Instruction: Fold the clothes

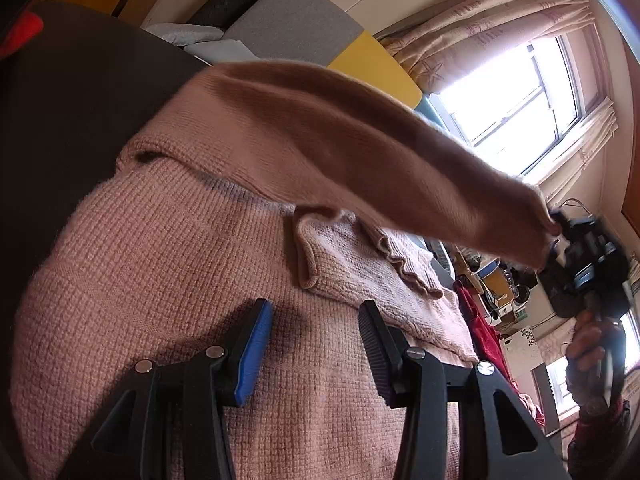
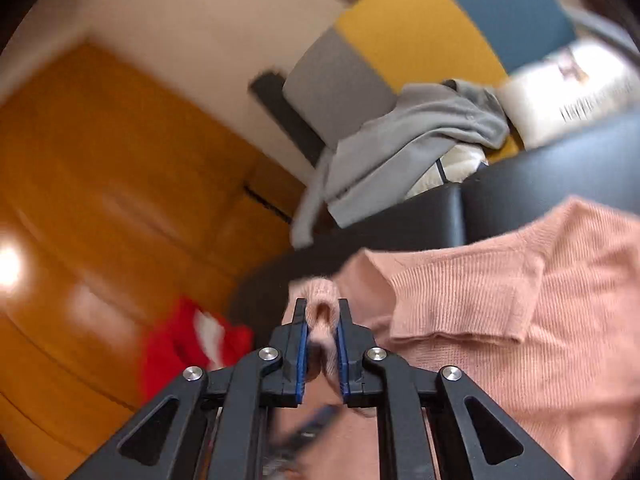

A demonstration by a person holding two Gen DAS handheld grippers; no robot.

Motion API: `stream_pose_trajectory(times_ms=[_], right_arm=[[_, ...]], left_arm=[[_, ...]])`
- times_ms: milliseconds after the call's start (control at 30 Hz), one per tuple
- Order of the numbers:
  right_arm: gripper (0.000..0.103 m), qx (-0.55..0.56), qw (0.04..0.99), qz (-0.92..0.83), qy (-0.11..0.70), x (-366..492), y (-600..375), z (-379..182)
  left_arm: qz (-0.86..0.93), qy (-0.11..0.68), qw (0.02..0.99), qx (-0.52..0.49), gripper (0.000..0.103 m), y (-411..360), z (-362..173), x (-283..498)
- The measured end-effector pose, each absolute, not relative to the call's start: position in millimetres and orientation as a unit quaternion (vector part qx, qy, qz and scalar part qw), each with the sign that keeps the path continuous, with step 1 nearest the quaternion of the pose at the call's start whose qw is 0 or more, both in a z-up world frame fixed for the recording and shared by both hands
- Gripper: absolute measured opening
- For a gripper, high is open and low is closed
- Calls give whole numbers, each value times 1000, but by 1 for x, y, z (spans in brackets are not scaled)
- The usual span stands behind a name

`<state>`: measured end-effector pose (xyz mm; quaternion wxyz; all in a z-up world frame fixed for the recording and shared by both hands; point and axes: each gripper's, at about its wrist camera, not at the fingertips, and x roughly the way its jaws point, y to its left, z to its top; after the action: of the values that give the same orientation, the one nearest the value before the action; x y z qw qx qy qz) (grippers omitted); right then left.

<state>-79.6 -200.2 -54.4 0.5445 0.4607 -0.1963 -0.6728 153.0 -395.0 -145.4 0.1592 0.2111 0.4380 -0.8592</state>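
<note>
A pink knit sweater point(image 1: 168, 264) fills the middle and lower part of the left wrist view, spread over a dark surface point(image 1: 60, 120) that shows at the left edge; one sleeve point(image 1: 360, 148) rises off it and stretches from centre toward the right of the frame, where its cuff end meets the right gripper point(image 1: 560, 232), held from below by a hand point(image 1: 588, 344) at the lower right. The left gripper point(image 1: 316, 344) sits at the bottom centre over the sweater body, jaws standing apart with only flat knit beneath them and nothing pinched. In the right wrist view, which is blurred, the right gripper point(image 2: 323, 320) at lower centre has its jaws drawn close, clamped on the pink cuff point(image 2: 322, 316) bunched between the blue pads; the sweater point(image 2: 520, 320) lies at the lower right; a grey garment point(image 2: 400, 152) is heaped at upper centre right; a red cloth point(image 2: 188, 344) lies at lower left beside orange wood point(image 2: 100, 200).
</note>
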Motion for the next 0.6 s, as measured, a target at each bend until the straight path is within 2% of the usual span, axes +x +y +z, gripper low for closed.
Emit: stream_pose_trajectory(times_ms=[33, 67, 100, 233, 467, 600], right_arm=[[28, 463, 520, -691, -195, -89, -192, -57], [59, 464, 494, -709, -193, -98, -184, -60], [75, 465, 478, -722, -185, -102, -178, -65], [75, 474, 449, -746, -129, -104, -164, -89], [75, 397, 462, -787, 95, -55, -172, -115], [75, 378, 455, -798, 116, -71, -183, -131]], left_arm=[[-859, 438, 159, 211, 46, -395, -146, 153], [-859, 438, 159, 211, 46, -396, -147, 153], [-859, 439, 159, 211, 46, -396, -146, 153], [-859, 439, 158, 211, 46, -396, -147, 153], [-859, 438, 158, 212, 46, -400, -149, 151], [-859, 439, 157, 213, 46, -401, -148, 151]])
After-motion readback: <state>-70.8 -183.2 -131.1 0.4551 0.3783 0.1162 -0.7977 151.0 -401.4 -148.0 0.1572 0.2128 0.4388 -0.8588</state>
